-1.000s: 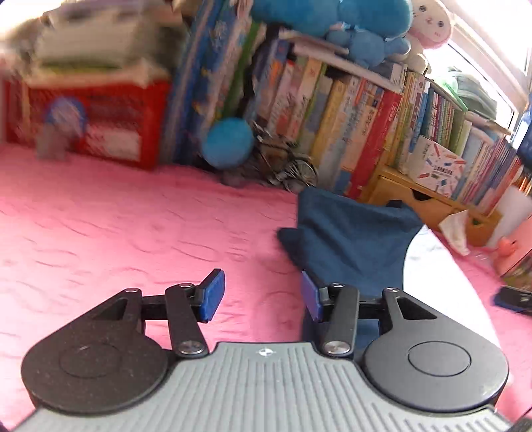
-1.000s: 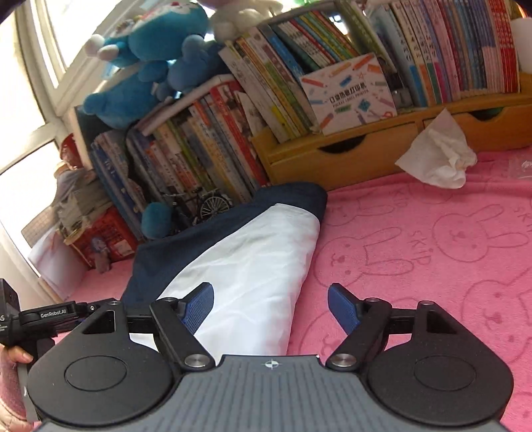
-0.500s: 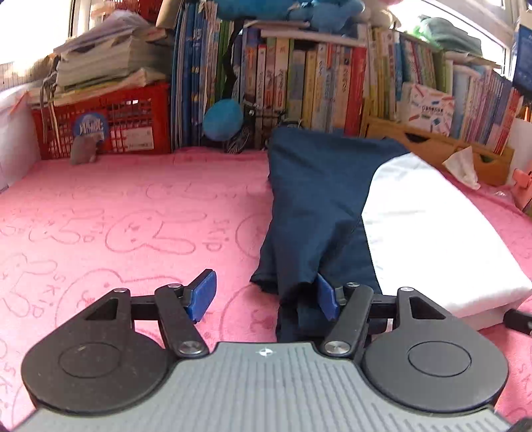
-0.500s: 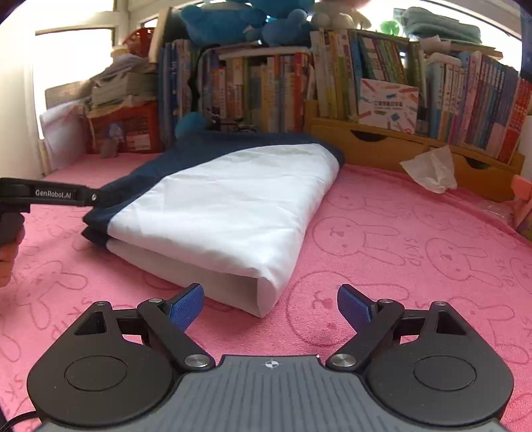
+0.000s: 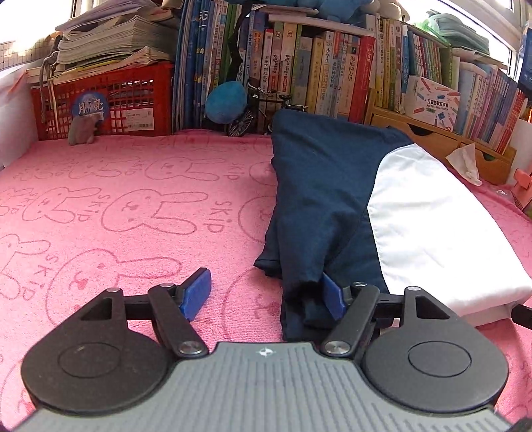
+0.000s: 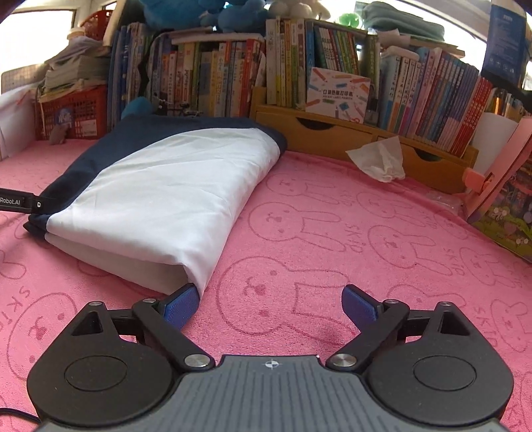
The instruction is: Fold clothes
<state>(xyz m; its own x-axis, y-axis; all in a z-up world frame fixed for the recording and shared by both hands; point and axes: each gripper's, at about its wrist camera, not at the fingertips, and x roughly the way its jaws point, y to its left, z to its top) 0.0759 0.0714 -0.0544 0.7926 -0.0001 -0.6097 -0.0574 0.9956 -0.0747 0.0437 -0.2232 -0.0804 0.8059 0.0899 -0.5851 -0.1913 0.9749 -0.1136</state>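
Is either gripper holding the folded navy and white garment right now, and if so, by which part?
Neither. The left gripper is opening; the garment's navy corner only brushes one pad. The right gripper is opening over bare pink cloth.

A pink towel-like surface, printed with rabbit outlines and the word "SKIP", is backed by rows of upright books. A red plastic crate topped with stacked papers is seen at the left, a wooden drawer unit at the right. Bright daylight is admitted through windows at the upper corners.
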